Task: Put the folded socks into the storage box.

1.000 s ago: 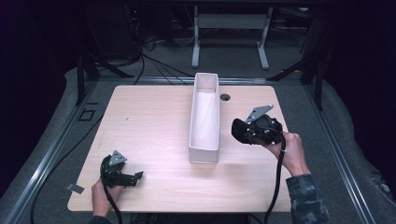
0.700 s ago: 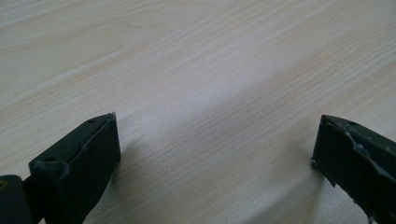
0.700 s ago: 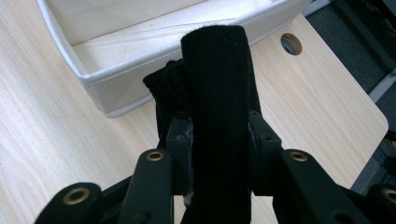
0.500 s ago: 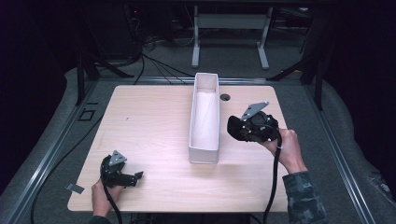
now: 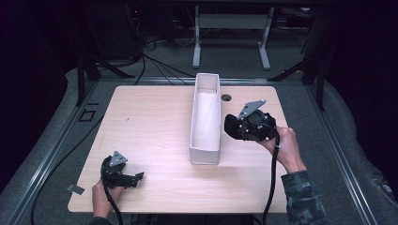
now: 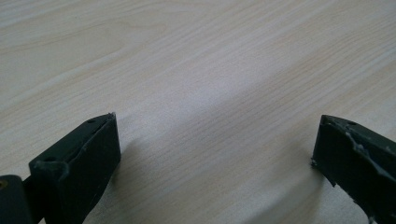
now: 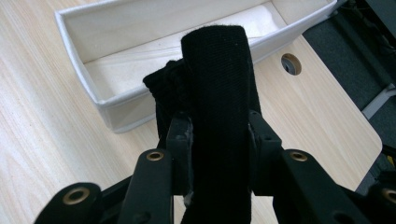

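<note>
High view: my right tool (image 5: 230, 126) hangs above the bench (image 5: 155, 122) near its right edge, just beside the long white box (image 5: 206, 140) that runs from the far edge toward the middle. My right hand (image 5: 281, 145) holds it with the grey plate tilted up, and the cable trails back toward the near edge. Right gripper view: that tool is clenched on a black folded cloth (image 7: 212, 93), a thick, soft roll that stands up between the jaws and hides their tips. Beyond the cloth, the open end of the white box shows its pale, bare floor, and a round cable hole (image 7: 291, 64) is cut in the bench near the far right corner. The cloth is close to the box's near wall; I cannot tell whether they touch.

My left tool (image 5: 137, 177) sits low at the near left corner of the bench, held by my left hand (image 5: 103, 194). Left gripper view: its jaws are spread wide apart, released, with plain wood grain between them and nothing gripped.
</note>
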